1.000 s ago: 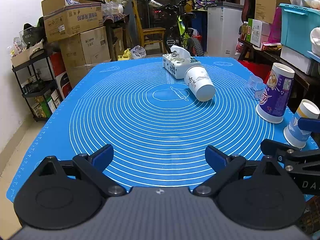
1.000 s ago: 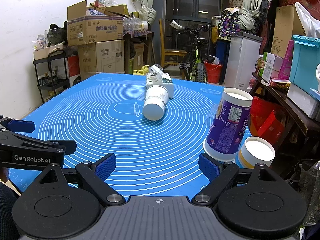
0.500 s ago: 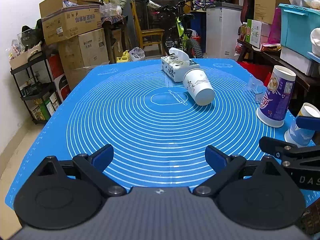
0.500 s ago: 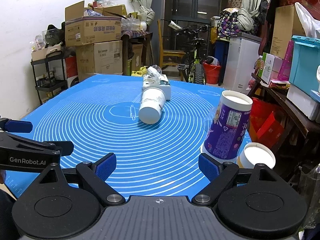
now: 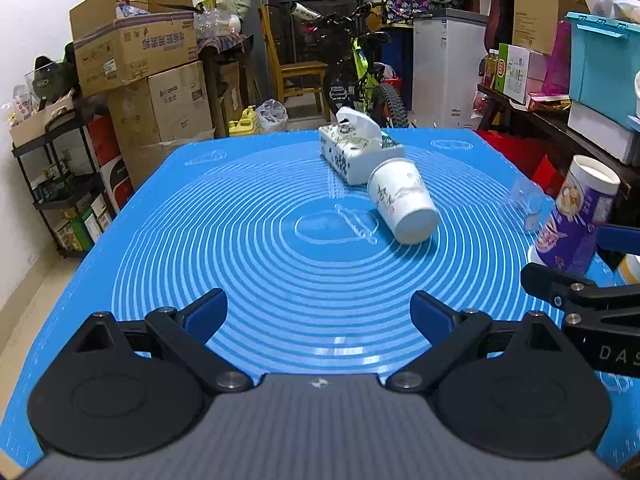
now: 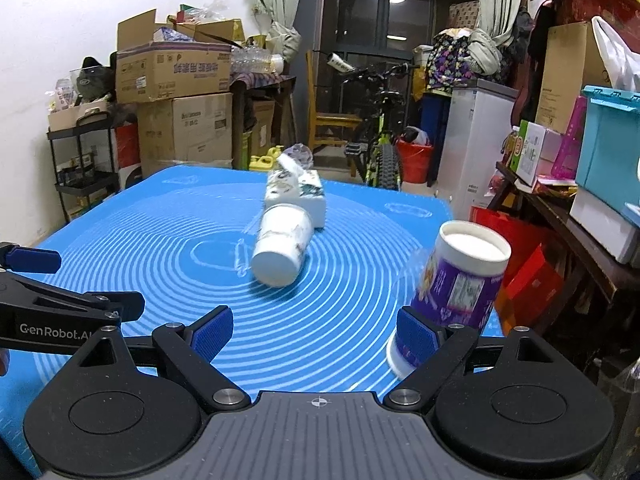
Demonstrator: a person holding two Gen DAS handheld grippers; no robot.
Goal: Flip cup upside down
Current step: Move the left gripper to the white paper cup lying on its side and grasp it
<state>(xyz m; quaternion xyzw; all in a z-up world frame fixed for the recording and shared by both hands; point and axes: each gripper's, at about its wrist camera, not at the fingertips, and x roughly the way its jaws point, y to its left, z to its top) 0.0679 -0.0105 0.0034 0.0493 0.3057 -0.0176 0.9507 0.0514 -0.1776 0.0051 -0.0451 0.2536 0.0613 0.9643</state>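
A white paper cup [image 5: 402, 202] lies on its side on the blue mat [image 5: 256, 264], base toward me, mouth against a tissue box [image 5: 356, 152]. It also shows in the right wrist view [image 6: 282, 246]. A purple cup [image 6: 452, 288] stands upright at the mat's right edge, just past my right gripper's right finger; it also shows in the left wrist view [image 5: 576, 220]. My left gripper [image 5: 319, 312] is open and empty above the mat's near part. My right gripper [image 6: 313, 330] is open and empty, to the right of the left one.
A clear plastic cup [image 5: 528, 200] stands near the purple cup. Another white cup [image 5: 630, 268] is at the far right, mostly hidden. Cardboard boxes [image 5: 140, 56], a bicycle [image 5: 360, 72] and a cluttered side table [image 6: 580, 220] surround the table.
Both grippers have moved forward over the mat; the lying cup and the purple cup appear closer. The small white cup has dropped out of the right wrist view.
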